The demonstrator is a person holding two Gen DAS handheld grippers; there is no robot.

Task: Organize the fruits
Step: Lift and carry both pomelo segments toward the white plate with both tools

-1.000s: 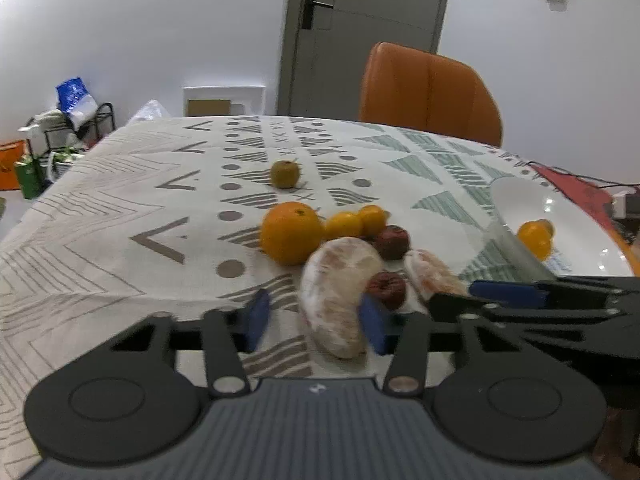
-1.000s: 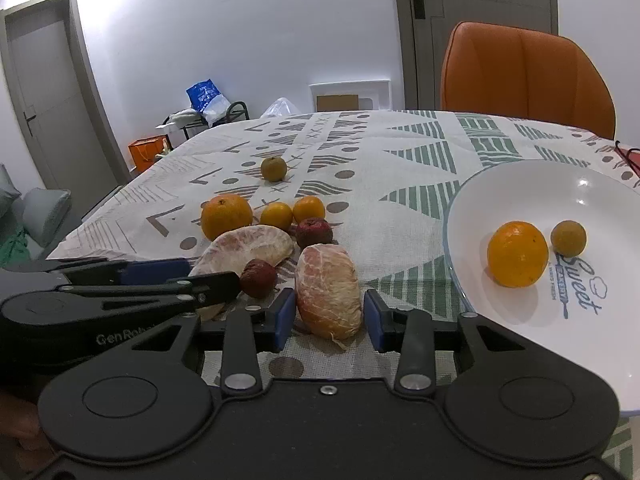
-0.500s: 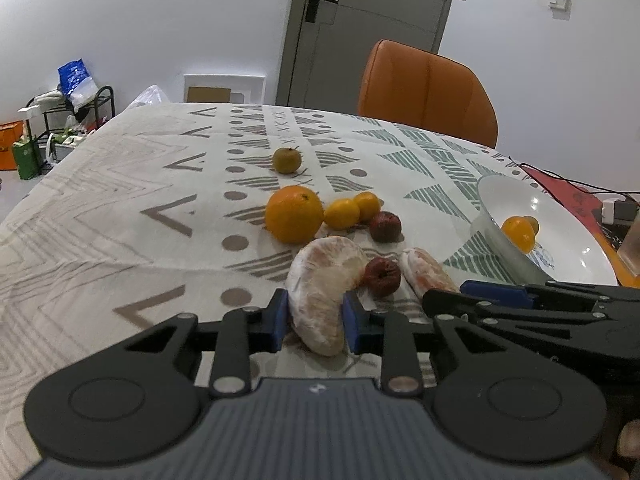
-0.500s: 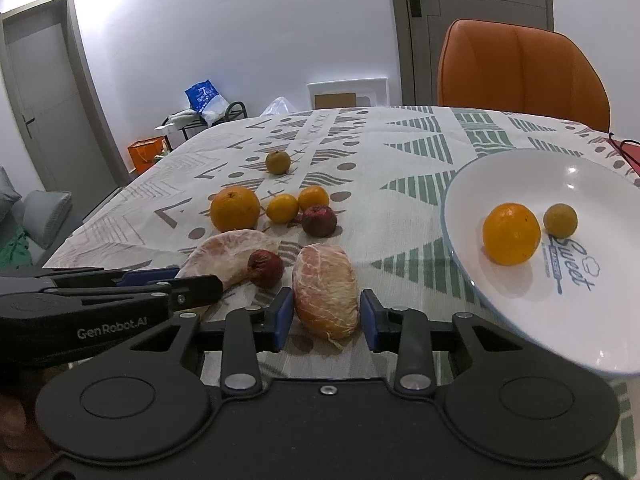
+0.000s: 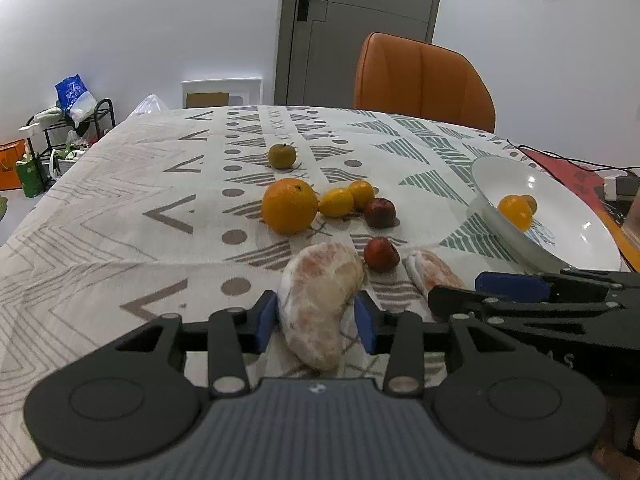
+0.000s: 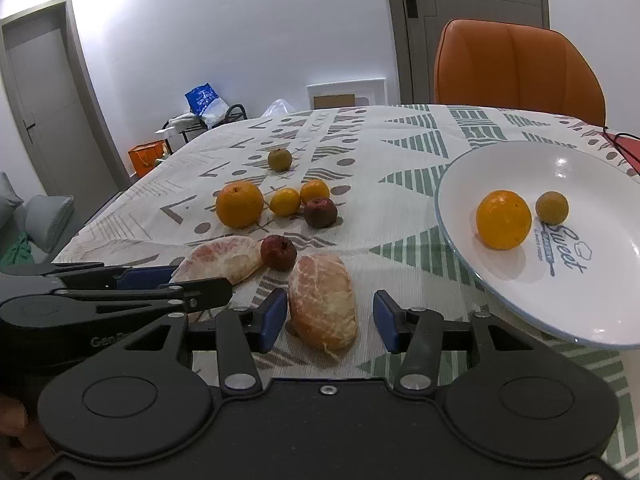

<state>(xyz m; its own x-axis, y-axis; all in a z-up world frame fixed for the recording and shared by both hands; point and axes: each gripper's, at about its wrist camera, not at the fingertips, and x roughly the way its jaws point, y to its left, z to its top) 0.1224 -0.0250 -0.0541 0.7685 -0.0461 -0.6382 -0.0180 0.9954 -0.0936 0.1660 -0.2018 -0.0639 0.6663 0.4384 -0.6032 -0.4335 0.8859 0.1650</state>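
Pomelo piece (image 6: 323, 300) between open right claw (image 6: 330, 322) pads, untouched

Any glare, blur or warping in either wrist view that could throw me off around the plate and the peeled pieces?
Left wrist: door frame bows from fisheye; small highlights on plate; fruit sharp. Right wrist: plate stretched at the edge, soft shadow under its orange, peeled piece in focus; bright patch on the wall, top left.

Both grippers have let go: the left gripper (image 5: 316, 322), which half a second ago was clamped on the curved pomelo piece (image 5: 320, 300), has spread its fingers again, though they seem just to touch it; the right gripper (image 6: 331, 322) has widened around the second pomelo piece (image 6: 323, 305)
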